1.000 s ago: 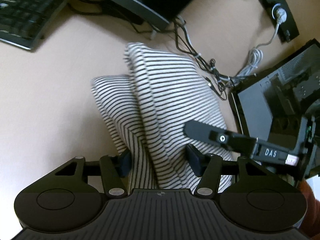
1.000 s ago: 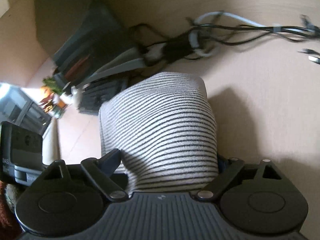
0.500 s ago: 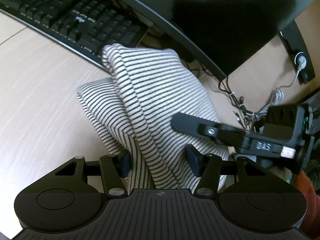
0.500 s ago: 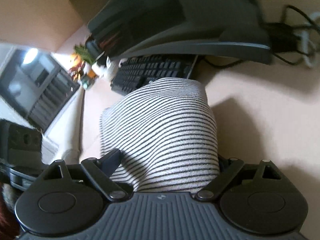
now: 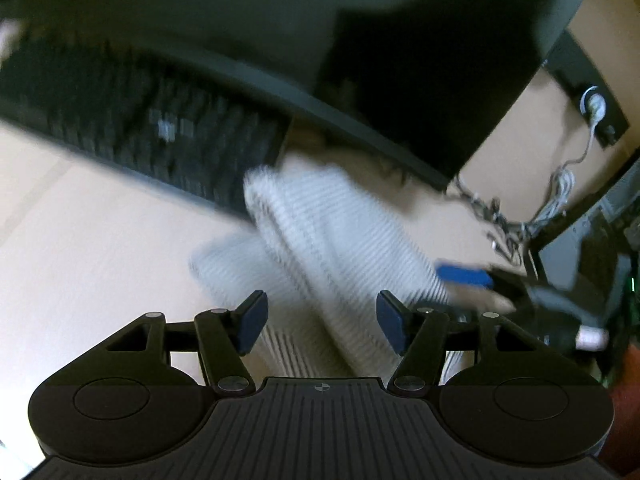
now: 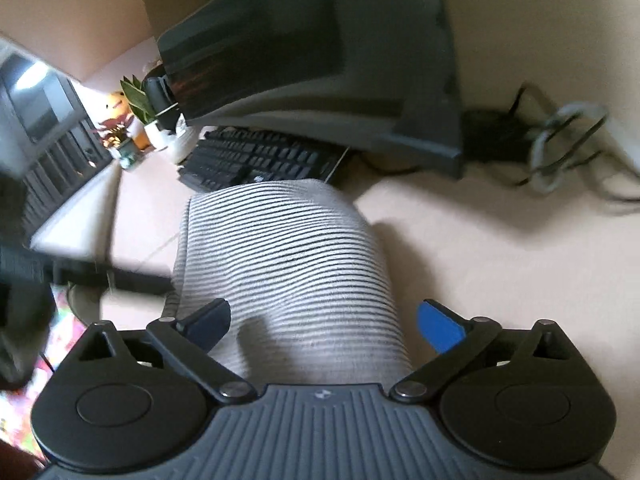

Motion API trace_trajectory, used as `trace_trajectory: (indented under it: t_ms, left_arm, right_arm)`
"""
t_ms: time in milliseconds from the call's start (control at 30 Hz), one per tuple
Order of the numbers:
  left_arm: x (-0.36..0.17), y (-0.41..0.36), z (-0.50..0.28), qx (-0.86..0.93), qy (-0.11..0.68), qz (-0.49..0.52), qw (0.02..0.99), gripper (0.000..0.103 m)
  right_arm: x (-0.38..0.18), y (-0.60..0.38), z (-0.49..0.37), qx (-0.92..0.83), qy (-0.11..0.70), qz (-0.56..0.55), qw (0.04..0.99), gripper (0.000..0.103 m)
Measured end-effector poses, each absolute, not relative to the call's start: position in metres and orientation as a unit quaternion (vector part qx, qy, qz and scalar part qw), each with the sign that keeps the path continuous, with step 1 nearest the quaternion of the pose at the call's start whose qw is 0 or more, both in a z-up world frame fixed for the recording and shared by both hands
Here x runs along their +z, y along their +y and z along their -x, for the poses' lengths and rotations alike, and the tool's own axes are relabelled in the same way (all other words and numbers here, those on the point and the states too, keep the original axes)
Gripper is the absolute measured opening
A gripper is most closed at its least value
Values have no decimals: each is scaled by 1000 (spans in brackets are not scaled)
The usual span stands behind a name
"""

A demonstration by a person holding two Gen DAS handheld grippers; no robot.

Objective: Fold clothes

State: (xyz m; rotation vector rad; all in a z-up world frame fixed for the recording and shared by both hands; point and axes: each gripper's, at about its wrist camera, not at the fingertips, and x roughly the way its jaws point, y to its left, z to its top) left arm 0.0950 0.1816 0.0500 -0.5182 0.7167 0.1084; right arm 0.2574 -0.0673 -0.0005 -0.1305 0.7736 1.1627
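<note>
The garment lies folded on the desk. Its far end reaches the keyboard, which lies behind it and to the left. The monitor stands behind the keyboard, over its far edge. A bundle of cables lies on the desk to the right of the monitor, well apart from the garment. Small plants stand left of the keyboard. The right gripper is over the near end of the garment, one finger on each side. The left gripper is over the garment's near end from the other side, the cloth between its fingers. In the left view the right gripper's finger lies at the garment's right edge.
</note>
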Motion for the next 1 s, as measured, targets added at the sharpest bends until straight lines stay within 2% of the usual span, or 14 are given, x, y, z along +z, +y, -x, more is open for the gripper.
trace_trajectory:
  t_ms: [67, 100, 133, 200, 233, 333, 400, 433, 700, 767, 867, 933, 1000]
  left_arm:
    - [64, 181, -102, 36, 324, 247, 913, 65]
    - [69, 180, -106, 25, 314, 247, 916, 64]
    - [69, 178, -113, 12, 313, 249, 916, 64]
    - [66, 172, -128, -15, 314, 252, 915, 62]
    - [61, 168, -136, -22, 322, 248, 913, 60]
    - [30, 163, -158, -20, 364, 232, 902, 57]
    - [8, 167, -166, -13, 380, 234, 895, 48]
    - [5, 170, -166, -13, 378, 241, 894, 46]
    - [5, 186, -164, -12, 364, 281, 888, 46]
    - [11, 190, -156, -5, 353, 297, 887, 47]
    - [30, 193, -134, 17, 328, 295, 897, 53]
    - [42, 196, -119, 38, 316, 280, 906, 54]
    - [50, 204, -104, 61, 312, 276, 907, 54]
  right_arm:
    - [10, -78, -244, 523, 321, 76, 786, 100]
    - [15, -82, -238, 518, 302, 81, 796, 96]
    - [20, -84, -230, 519, 287, 84, 801, 83]
    - [28, -86, -213, 530, 264, 87, 801, 67]
    - [28, -84, -204, 540, 263, 93, 794, 66]
    - [8, -68, -182, 555, 277, 140, 772, 66]
    - [-17, -59, -170, 543, 274, 192, 770, 66]
    - [-22, -58, -165, 537, 257, 203, 777, 66]
    - [10, -62, -155, 555, 247, 202, 769, 66]
    - [-2, -54, -152, 554, 255, 239, 756, 69]
    - [-30, -47, -139, 540, 219, 322, 747, 84]
    - [-29, -48, -130, 543, 196, 344, 740, 85]
    - [-10, -57, -141, 560, 215, 299, 742, 85]
